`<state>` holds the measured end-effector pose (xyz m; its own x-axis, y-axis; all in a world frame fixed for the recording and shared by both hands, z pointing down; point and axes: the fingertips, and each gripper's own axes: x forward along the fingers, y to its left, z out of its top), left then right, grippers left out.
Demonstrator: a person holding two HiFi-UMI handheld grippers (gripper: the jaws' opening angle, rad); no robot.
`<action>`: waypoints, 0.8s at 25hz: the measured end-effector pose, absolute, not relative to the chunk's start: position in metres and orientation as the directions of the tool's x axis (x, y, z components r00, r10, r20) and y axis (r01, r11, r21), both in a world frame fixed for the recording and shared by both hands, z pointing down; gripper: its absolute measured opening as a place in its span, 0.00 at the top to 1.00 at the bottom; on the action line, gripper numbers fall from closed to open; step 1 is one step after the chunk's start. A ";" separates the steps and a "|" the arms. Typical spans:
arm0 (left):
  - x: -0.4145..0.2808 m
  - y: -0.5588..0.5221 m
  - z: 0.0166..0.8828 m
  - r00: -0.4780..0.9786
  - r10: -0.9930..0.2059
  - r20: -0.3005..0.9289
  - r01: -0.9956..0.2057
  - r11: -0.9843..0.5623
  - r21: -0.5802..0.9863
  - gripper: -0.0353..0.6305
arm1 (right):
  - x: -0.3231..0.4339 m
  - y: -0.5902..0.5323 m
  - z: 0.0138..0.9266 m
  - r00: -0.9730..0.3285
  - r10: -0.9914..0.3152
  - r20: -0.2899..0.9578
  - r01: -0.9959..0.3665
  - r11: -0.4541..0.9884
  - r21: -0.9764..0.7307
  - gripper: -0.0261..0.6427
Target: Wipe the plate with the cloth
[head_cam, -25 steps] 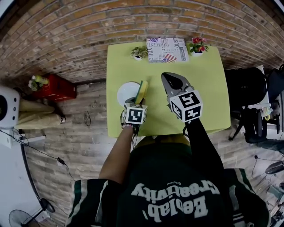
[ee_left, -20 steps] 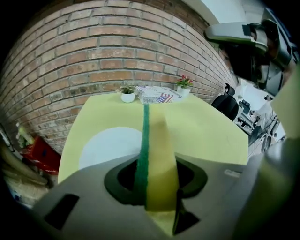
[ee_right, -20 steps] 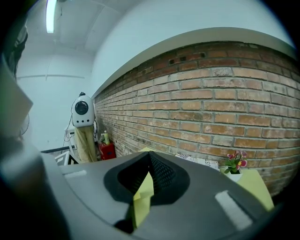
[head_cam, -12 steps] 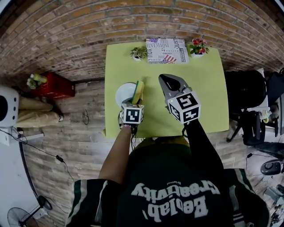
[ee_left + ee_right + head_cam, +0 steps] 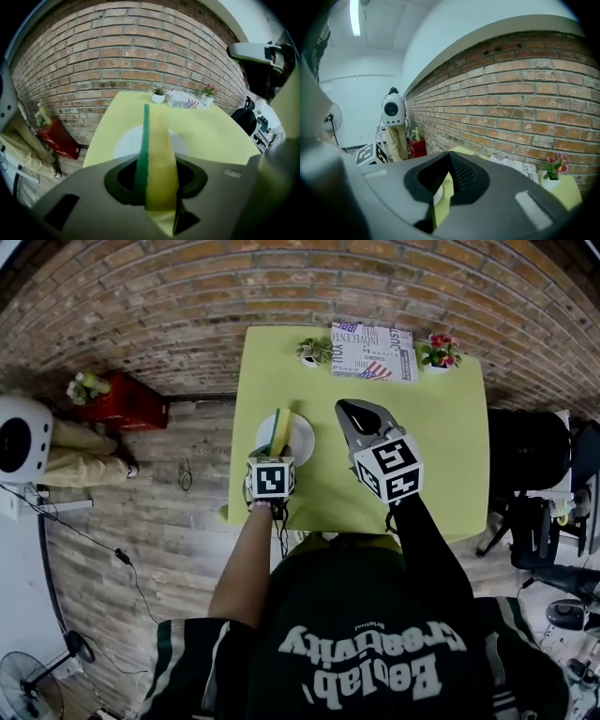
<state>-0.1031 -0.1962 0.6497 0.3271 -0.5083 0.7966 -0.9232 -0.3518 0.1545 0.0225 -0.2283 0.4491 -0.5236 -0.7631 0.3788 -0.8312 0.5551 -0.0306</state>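
- Head view: the green desk (image 5: 441, 427) carries everything. The white plate (image 5: 302, 439) lies near its left edge, well apart from the items along the far edge.
- Hovering over mid-desk, just right of the plate, the right gripper (image 5: 449, 173) has its jaws pressed together with nothing in them.
- Over the plate, the left gripper (image 5: 157, 187) pinches the cloth (image 5: 159, 150), a yellow pad with a green edge, and holds it on edge. Whether it touches the plate can't be told.
- Step, judged: get the cloth onto the plate and start wiping.
- To do it well:
  - Tip the cloth so a broad face meets the plate, not the thin edge.
  - Keep the pressure light and even, and sweep in circles from the centre out to the rim.
  - The plate looks loose and close to the desk edge, so stroke away from that edge, or steady the rim with the right gripper.
- Count: 1 desk, 2 grippers, 1 plate, 1 cloth, 1 printed paper (image 5: 373, 339), 1 green potted plant (image 5: 314, 352), 1 flowering potted plant (image 5: 439, 351), so 2 pots in total.
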 end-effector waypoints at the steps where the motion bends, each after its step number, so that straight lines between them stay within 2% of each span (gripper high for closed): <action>1: -0.108 -0.197 0.648 0.316 -0.514 0.798 -0.929 -0.338 0.150 0.75 | 0.020 -0.229 0.450 -0.530 -0.759 0.379 -0.827 0.561 -0.032 0.94; 14: -0.161 -0.189 0.652 0.179 -0.553 0.814 -0.971 -0.232 0.056 0.75 | -0.001 -0.235 0.448 -0.588 -0.722 0.365 -0.785 0.618 -0.043 0.94; 20: -0.157 -0.188 0.648 0.171 -0.556 0.813 -0.972 -0.230 0.048 0.75 | -0.004 -0.235 0.447 -0.601 -0.714 0.360 -0.776 0.629 -0.046 0.94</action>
